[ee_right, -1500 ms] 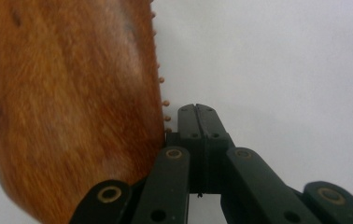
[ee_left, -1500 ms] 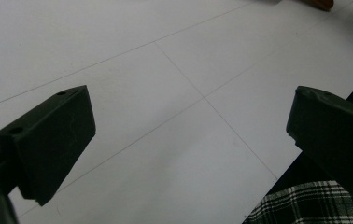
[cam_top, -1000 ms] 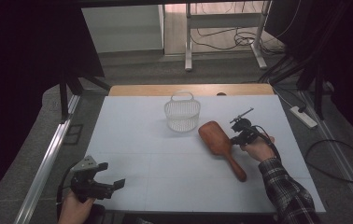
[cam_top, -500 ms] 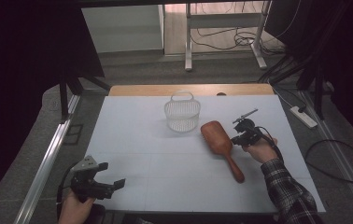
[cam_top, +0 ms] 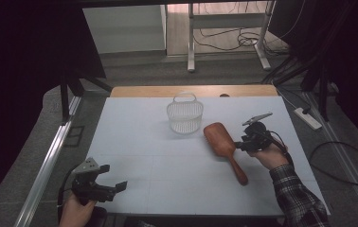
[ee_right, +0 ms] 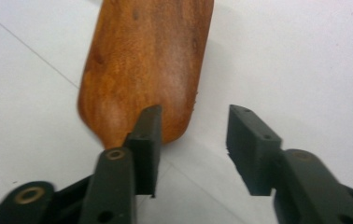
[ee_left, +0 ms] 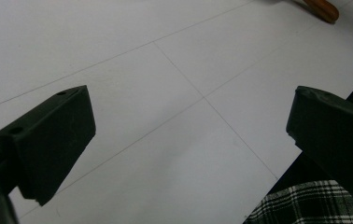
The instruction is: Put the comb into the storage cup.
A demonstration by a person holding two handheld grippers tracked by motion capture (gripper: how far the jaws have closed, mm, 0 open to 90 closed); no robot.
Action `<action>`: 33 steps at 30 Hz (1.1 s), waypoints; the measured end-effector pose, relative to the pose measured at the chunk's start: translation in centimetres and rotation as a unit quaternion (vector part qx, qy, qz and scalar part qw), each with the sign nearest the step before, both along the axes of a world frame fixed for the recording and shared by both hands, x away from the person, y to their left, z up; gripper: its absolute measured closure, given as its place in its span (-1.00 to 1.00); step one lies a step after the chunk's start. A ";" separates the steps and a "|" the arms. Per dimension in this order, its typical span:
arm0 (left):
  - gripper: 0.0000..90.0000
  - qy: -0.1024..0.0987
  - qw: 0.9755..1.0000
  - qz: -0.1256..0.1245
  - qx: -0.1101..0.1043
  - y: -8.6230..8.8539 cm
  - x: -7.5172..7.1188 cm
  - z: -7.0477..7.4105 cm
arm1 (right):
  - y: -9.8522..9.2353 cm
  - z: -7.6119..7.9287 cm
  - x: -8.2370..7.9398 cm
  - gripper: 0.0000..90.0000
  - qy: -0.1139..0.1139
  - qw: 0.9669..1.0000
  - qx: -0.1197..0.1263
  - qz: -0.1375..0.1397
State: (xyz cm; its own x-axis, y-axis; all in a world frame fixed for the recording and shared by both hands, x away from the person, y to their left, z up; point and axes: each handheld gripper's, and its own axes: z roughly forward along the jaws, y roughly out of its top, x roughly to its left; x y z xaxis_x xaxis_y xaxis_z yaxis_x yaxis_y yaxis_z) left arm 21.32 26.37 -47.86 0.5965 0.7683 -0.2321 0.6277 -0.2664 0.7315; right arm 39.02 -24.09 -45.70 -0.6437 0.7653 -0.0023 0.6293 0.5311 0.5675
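A wooden hairbrush [cam_top: 223, 147] lies flat on the white worktop [cam_top: 144, 142], right of centre, its broad head toward the far side and its handle slanting toward the near right. A white basket [cam_top: 184, 116] stands just beyond the head, to its left, apart from it. The right claw [cam_top: 240, 144] hovers just right of the brush head; its jaws have just been opening and now stand parted with only bare worktop between them, the brush [ee_right: 146, 60] just ahead of them. The left claw [cam_top: 113, 187] rests at the near left corner, well apart from the brush, jaws spread wide and empty.
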 end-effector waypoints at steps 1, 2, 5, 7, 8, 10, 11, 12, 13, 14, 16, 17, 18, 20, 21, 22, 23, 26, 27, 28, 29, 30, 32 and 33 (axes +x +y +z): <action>-0.97 0.000 1.000 0.000 0.000 0.0 0.0 0.0 | -0.1 0.1 -0.2 0.18 -0.001 1.000 0.004 0.001; -0.97 0.000 1.000 0.000 -0.001 0.0 0.0 0.0 | -0.1 0.2 -0.3 0.15 -0.002 1.000 0.008 0.002; -0.97 0.000 1.000 0.000 -0.001 0.0 0.0 0.0 | -0.2 0.4 -0.7 0.07 -0.004 1.000 0.012 0.004; -0.97 0.000 1.000 0.000 -0.001 0.0 0.0 0.0 | -0.2 0.6 -1.1 -0.03 -0.010 1.000 0.014 0.007; -0.97 0.000 1.000 0.000 0.000 0.0 0.0 0.0 | -0.1 0.7 -1.2 -0.08 -0.009 1.000 0.014 0.007; -0.97 0.000 1.000 0.000 0.000 0.0 0.0 0.0 | 0.0 0.8 -1.5 -0.18 -0.008 1.000 0.016 0.007; -0.97 0.000 1.000 0.000 0.000 0.0 0.0 0.0 | 0.0 0.9 -1.6 -0.21 -0.008 1.000 0.015 0.009; -0.97 0.000 1.000 0.000 0.000 0.0 0.0 0.0 | 0.1 0.9 -1.8 -0.24 -0.007 1.000 0.016 0.008; -0.97 0.000 1.000 0.000 0.000 0.0 0.0 0.0 | 0.1 0.9 -1.9 -0.28 -0.005 1.000 0.016 0.008; -0.97 0.000 1.000 0.000 0.000 0.0 0.0 0.0 | 0.2 0.9 -2.0 -0.31 -0.006 1.000 0.015 0.009; -0.97 0.000 1.000 0.000 -0.001 0.0 0.0 0.0 | 0.3 1.0 -2.3 -0.39 -0.005 1.000 0.015 0.012; -0.97 0.000 1.000 0.000 -0.001 0.0 0.0 0.0 | 0.3 1.0 -2.4 -0.41 -0.005 1.000 0.014 0.014; -0.97 0.000 1.000 0.000 -0.001 0.0 0.0 0.0 | 0.4 1.0 -2.5 -0.43 -0.004 1.000 0.014 0.016; -0.97 -0.001 1.000 -0.001 0.000 0.0 0.0 0.0 | 0.5 0.9 -2.8 -0.49 -0.004 1.000 0.011 0.020; -0.97 -0.001 1.000 -0.001 0.000 0.0 0.0 0.0 | 0.5 0.9 -2.8 -0.54 -0.005 1.000 0.011 0.020; -0.97 -0.001 1.000 -0.001 0.000 0.0 0.0 0.0 | 0.5 0.9 -2.9 -0.57 -0.005 1.000 0.009 0.021; -0.97 -0.001 1.000 -0.002 0.000 0.0 0.0 0.0 | 0.6 0.8 -3.0 -0.61 -0.004 1.000 0.009 0.021; -0.97 -0.001 1.000 -0.003 0.000 0.0 0.0 0.0 | 0.6 0.8 -3.1 -0.74 -0.001 1.000 0.010 0.020; -0.97 -0.001 1.000 -0.003 0.001 0.0 0.0 0.0 | 0.7 0.8 -3.1 -0.78 0.003 1.000 0.012 0.019; -0.97 -0.001 1.000 -0.003 0.001 0.0 0.0 0.0 | 0.7 0.8 -3.1 -0.81 0.005 1.000 0.014 0.020; -0.97 -0.001 1.000 -0.003 0.001 0.0 0.0 0.0 | 0.7 0.8 -3.2 -0.84 0.006 1.000 0.015 0.020; -0.97 -0.001 1.000 -0.003 0.001 0.0 0.0 0.0 | 0.8 0.8 -3.2 -0.86 0.006 1.000 0.016 0.021; -0.97 -0.001 1.000 -0.003 0.001 0.0 0.0 0.0 | 0.9 0.9 -3.3 -0.92 0.010 1.000 0.017 0.022; -0.97 -0.001 1.000 -0.004 0.002 -0.1 0.0 0.0 | 0.9 0.9 -3.3 -0.94 0.011 1.000 0.018 0.023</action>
State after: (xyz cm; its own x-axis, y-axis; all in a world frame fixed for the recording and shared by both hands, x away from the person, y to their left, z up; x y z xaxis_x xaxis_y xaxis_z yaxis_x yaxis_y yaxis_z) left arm 21.30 26.32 -47.85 0.6026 0.7647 -0.2283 0.6242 -0.2734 0.7319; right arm 35.67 -23.14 -44.80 -0.6774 0.7346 0.0389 0.6173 0.5389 0.5731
